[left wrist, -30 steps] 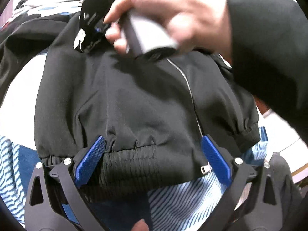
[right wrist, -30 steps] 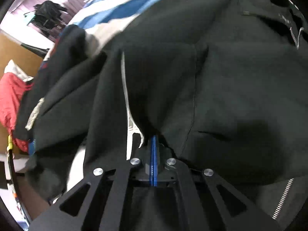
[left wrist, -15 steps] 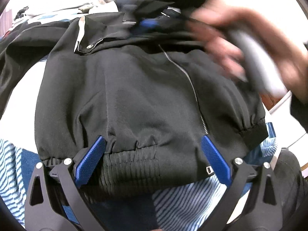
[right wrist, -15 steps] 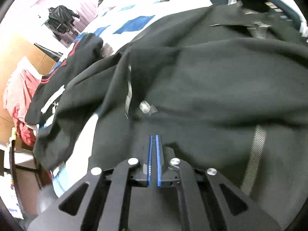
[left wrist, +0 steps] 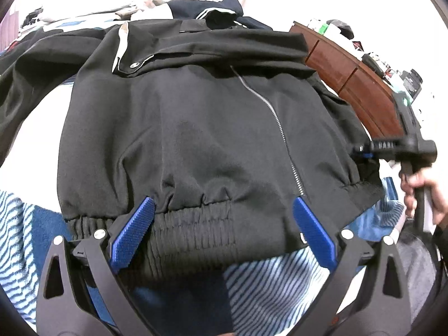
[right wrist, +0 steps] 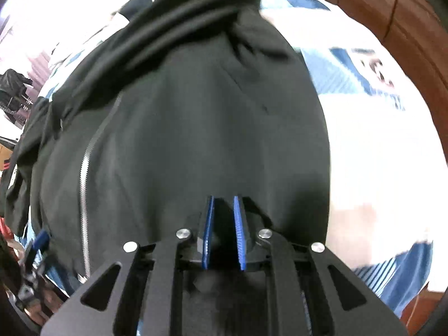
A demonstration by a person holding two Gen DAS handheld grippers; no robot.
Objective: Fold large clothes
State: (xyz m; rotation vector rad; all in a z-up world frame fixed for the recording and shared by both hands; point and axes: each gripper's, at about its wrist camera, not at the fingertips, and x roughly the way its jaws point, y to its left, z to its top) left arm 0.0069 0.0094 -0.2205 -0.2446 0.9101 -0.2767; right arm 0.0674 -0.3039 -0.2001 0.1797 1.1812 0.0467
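Left gripper (left wrist: 221, 224): spread wide, blue pads (left wrist: 134, 231) resting at the ribbed hem (left wrist: 193, 232) of the black jacket (left wrist: 196, 128), one on each side of a broad stretch of elastic, pinching nothing. Straight ahead of these fingers, jacket lying front-up on the striped blue-and-white bedding (left wrist: 268, 282), silver zipper (left wrist: 275, 120) running away from the right pad toward the collar (left wrist: 134, 64). Beyond the collar, a dark garment with white stripes (left wrist: 207, 5). Off to the left, a black sleeve (left wrist: 25, 64) trailing away. Off to the right, a reddish-brown wooden dresser (left wrist: 352, 84) with small clutter on top.

Right gripper (right wrist: 224, 232): parted only narrowly, blue pads (right wrist: 239, 232) standing a slim gap apart at the jacket's side edge (right wrist: 210, 128); dark fabric right in front of and below the tips, but cannot tell whether any of it sits between them. From the left view, same tool (left wrist: 392, 147) at the jacket's right flank just above the cuffed hem, person's right hand (left wrist: 425, 193) wrapped around its handle. Ahead of the right fingers, jacket body stretching away, zipper (right wrist: 84, 173) off to the left, folded hood or collar layers (right wrist: 179, 28) at the far end. To the right of the tips, white and blue-patterned bedding (right wrist: 369, 151), then the curved brown wood edge (right wrist: 406, 28). Far lower left, left tool's blue pad (right wrist: 39, 239) just visible at the hem.
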